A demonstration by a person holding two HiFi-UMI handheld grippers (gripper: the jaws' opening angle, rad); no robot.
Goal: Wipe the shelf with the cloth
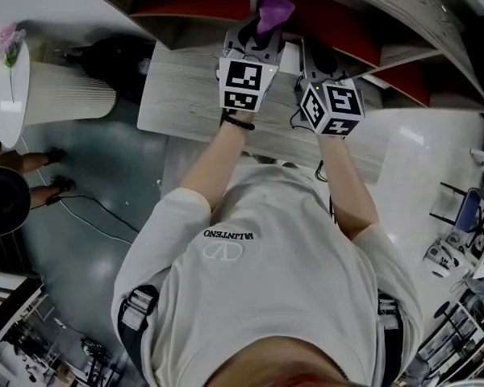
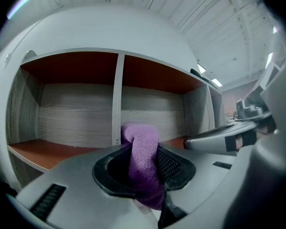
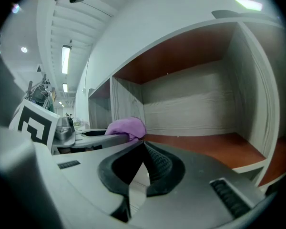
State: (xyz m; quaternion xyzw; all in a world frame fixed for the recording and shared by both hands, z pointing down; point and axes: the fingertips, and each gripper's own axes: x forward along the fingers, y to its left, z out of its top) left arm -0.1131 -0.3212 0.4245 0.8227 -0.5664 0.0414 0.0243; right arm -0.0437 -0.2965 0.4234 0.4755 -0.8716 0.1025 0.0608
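Note:
A purple cloth (image 1: 274,6) is pinched in my left gripper (image 1: 262,32), which is raised to the front of the shelf (image 1: 339,18). In the left gripper view the cloth (image 2: 144,156) stands up between the shut jaws, in front of the shelf's upright divider (image 2: 117,99) and its red-brown board (image 2: 52,151). My right gripper (image 1: 321,59) is held just right of the left one. Its jaws (image 3: 142,162) are shut with nothing between them and face an empty compartment (image 3: 205,149). From there the cloth (image 3: 126,127) shows to the left.
A light wood top (image 1: 185,95) lies under both grippers, below the shelf. A white round table (image 1: 4,95) with pink flowers stands at the far left, a person's feet (image 1: 55,184) near it. Racks and gear (image 1: 468,240) crowd the right side.

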